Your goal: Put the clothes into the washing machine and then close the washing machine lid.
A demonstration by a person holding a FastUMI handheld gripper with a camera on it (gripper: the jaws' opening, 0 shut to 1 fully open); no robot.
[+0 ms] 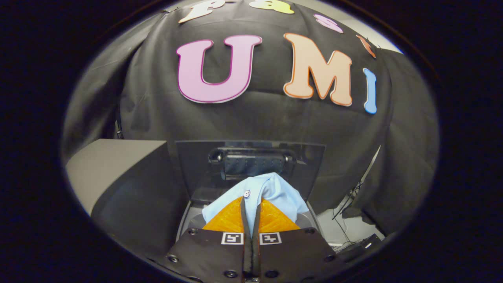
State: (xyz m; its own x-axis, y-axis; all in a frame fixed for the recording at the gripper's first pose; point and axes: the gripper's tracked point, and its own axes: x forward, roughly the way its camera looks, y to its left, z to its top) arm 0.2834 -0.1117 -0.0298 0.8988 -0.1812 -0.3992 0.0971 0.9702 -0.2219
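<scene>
Light-blue buttoned cotton shirt (271,192) pinched tight in the gripper's (250,206) nearly closed fingers — held above the dark washing machine's (188,224) opening, raised smoky lid (196,169) behind — ready to drop.

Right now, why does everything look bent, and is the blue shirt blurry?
Gripper view: the fisheye lens bows the washing machine lid and the wall; the blue shirt looks sharp and evenly lit, pinched in the hand-held gripper; the lid shows faint reflections.
</scene>
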